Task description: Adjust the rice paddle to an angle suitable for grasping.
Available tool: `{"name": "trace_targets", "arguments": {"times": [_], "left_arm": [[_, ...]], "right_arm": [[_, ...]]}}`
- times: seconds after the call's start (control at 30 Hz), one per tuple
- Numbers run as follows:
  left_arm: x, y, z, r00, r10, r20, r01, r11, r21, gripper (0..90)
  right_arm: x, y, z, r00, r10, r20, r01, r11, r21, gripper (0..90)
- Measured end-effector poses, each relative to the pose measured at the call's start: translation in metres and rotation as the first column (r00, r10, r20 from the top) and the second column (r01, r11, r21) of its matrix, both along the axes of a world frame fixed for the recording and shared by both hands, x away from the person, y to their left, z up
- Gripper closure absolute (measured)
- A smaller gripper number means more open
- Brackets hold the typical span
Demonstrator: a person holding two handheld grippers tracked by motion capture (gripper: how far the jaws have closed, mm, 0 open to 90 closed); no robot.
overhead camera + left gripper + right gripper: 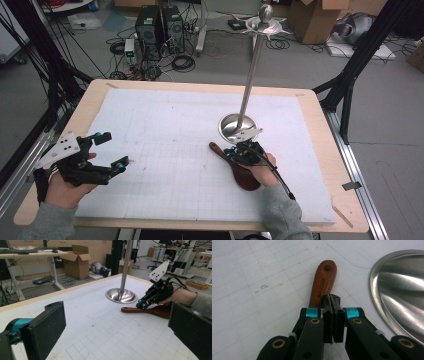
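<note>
Reddish-brown wooden paddle (pixel 322 283) (holed handle end) lies flat.

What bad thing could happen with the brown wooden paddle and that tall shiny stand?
The right gripper is shut with its tips over the handle of the brown wooden paddle, and nothing seems pinched, so a lift may leave it behind. The tall silver metal stand sits close by, so a sideways swing might bump its round base. The left gripper waits open, too far away to steady anything.
</note>
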State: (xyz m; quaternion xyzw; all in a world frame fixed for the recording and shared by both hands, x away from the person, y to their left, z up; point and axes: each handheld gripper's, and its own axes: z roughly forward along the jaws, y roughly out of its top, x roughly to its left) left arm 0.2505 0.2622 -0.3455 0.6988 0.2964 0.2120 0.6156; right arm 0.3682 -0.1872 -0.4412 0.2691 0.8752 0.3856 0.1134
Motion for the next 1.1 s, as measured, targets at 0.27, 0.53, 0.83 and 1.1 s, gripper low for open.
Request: {"name": "trace_targets", "arguments": {"times": [0.27, 0.53, 0.83, 1.1], "left_arm": [[-0.001, 0.002, 0.000, 1.0000, 0.006, 0.001, -0.006, 1.0000, 0.003, 1.8], [-0.002, 0.004, 0.000, 1.0000, 0.010, 0.002, -0.010, 1.0000, 0.002, 1.8], [-0.002, 0.004, 0.000, 0.9999, 0.010, 0.003, -0.010, 0.9999, 0.005, 1.8], [-0.003, 0.005, 0.001, 0.9999, 0.012, 0.006, -0.012, 0.9999, 0.008, 1.8]], "right_arm": [[-0.002, 0.008, 0.002, 0.9997, 0.023, -0.001, -0.023, 0.999, -0.033, 89.6], [-0.002, 0.009, 0.002, 0.9996, 0.027, 0.000, -0.027, 0.998, -0.052, 89.7], [-0.003, 0.012, 0.004, 0.9993, 0.038, 0.003, -0.038, 0.997, -0.073, 89.7], [-0.006, 0.021, 0.006, 0.9975, 0.070, -0.002, -0.070, 0.993, -0.093, 89.7]]}}
